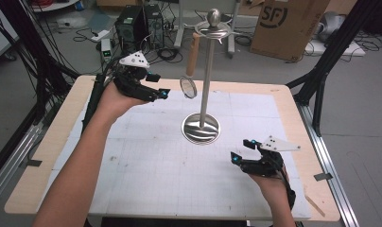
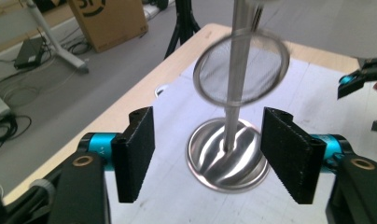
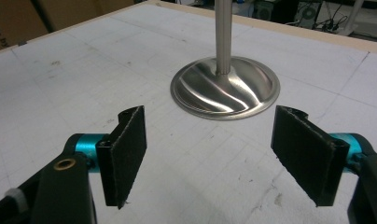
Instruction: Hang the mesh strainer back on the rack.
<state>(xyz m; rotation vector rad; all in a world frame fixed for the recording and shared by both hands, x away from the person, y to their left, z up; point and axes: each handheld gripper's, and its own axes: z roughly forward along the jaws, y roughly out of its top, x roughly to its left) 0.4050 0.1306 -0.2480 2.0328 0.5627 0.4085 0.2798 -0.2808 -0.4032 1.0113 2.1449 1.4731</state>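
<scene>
A steel utensil stand point(image 1: 206, 75) rises from a round base point(image 1: 201, 128) in the middle of the white mat. A small mesh strainer point(image 1: 188, 86) with a wooden handle point(image 1: 193, 53) hangs from the stand's top ring. My left gripper point(image 1: 157, 94) is held open at the far left, just left of the strainer and apart from it; in the left gripper view the strainer point(image 2: 242, 67) hangs ahead, in front of the pole point(image 2: 237, 70). My right gripper point(image 1: 242, 151) stands open near the front right, facing the base point(image 3: 225, 87) with nothing between its pads.
The white gridded mat point(image 1: 146, 165) covers a wooden table point(image 1: 47, 146). Behind the table stand computer towers point(image 1: 139, 26), cables and a cardboard box point(image 1: 288, 26). Black frame legs point(image 1: 321, 80) rise at the right edge.
</scene>
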